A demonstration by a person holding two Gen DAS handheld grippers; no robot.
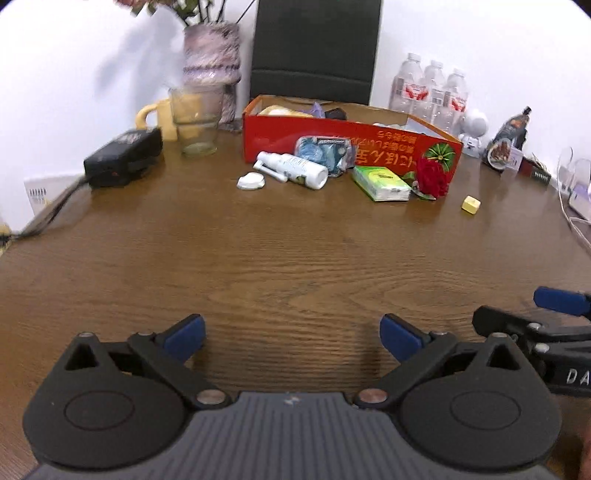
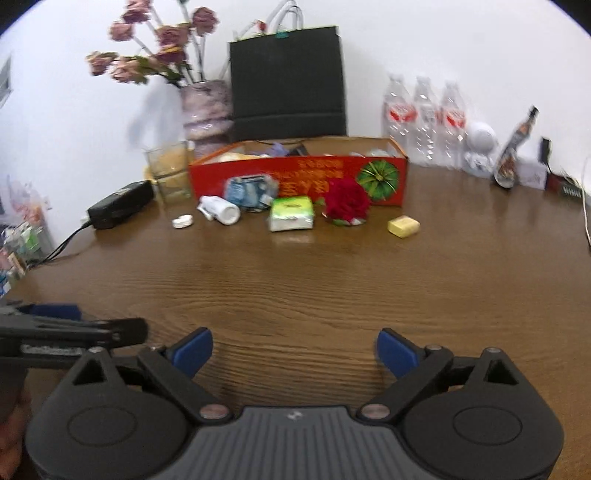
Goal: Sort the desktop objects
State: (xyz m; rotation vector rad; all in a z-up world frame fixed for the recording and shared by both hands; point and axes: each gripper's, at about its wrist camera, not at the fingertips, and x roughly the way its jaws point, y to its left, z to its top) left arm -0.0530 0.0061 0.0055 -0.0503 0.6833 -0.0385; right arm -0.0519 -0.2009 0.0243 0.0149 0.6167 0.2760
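We record a brown wood-grain table (image 1: 295,258) set against a white wall (image 1: 461,33). Along the back edge stand a vase of dried roses (image 2: 205,110), a black paper bag (image 2: 288,77), three water bottles (image 2: 424,122), a white round figure (image 2: 480,144) and a dark bottle (image 1: 511,136). At left we list a black power adapter (image 1: 123,158) with its cord, a glass tumbler (image 1: 195,118) and a yellow mug (image 1: 162,118) behind it.

The red cardboard box (image 1: 351,140) sits mid-table, already holding several items. Just before it lie a white cap (image 1: 251,181), a white spray bottle (image 1: 295,170), a blue pouch (image 1: 321,151), a green tissue pack (image 1: 382,182), a red rose (image 2: 347,201) and, apart to the right, a yellow block (image 1: 471,204).

Our left claw (image 1: 291,338) and right claw (image 2: 295,350) both hang released, jaws spread, grasping nothing, over bare wood well short of the items.
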